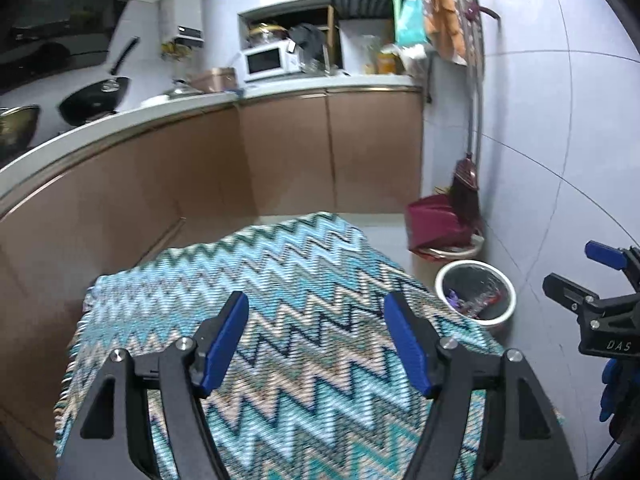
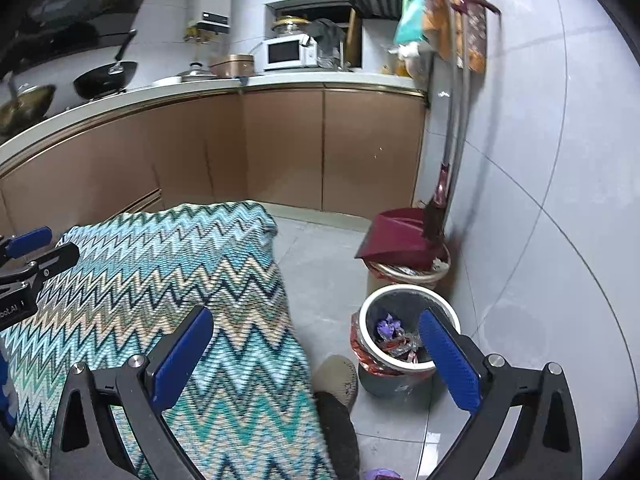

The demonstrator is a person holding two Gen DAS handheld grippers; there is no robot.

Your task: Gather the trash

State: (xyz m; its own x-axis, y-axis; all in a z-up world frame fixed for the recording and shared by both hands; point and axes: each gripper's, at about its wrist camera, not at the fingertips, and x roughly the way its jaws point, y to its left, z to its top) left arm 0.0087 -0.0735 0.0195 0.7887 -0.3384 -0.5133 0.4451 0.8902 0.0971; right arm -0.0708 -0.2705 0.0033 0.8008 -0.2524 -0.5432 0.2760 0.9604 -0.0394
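A round white-rimmed trash bin (image 2: 370, 312) stands on the floor by the wall, with purple and red wrappers (image 2: 394, 336) inside. It also shows in the left wrist view (image 1: 444, 276). My right gripper (image 2: 316, 344) is open and empty, above the gap between the table and the bin. My left gripper (image 1: 316, 332) is open and empty over the zigzag-patterned cloth (image 1: 280, 280) covering the table. The right gripper also shows at the right edge of the left wrist view (image 1: 576, 272). A scrap of purple trash (image 2: 380, 473) lies on the floor at the bottom edge.
A maroon dustpan (image 2: 394, 236) and broom (image 2: 438, 204) sit on a second bin against the wall. Brown kitchen cabinets (image 2: 280, 144) run behind, with a microwave (image 2: 286, 53) and pans (image 2: 106, 76) on the counter. A person's shoe (image 2: 338, 376) is beside the bin.
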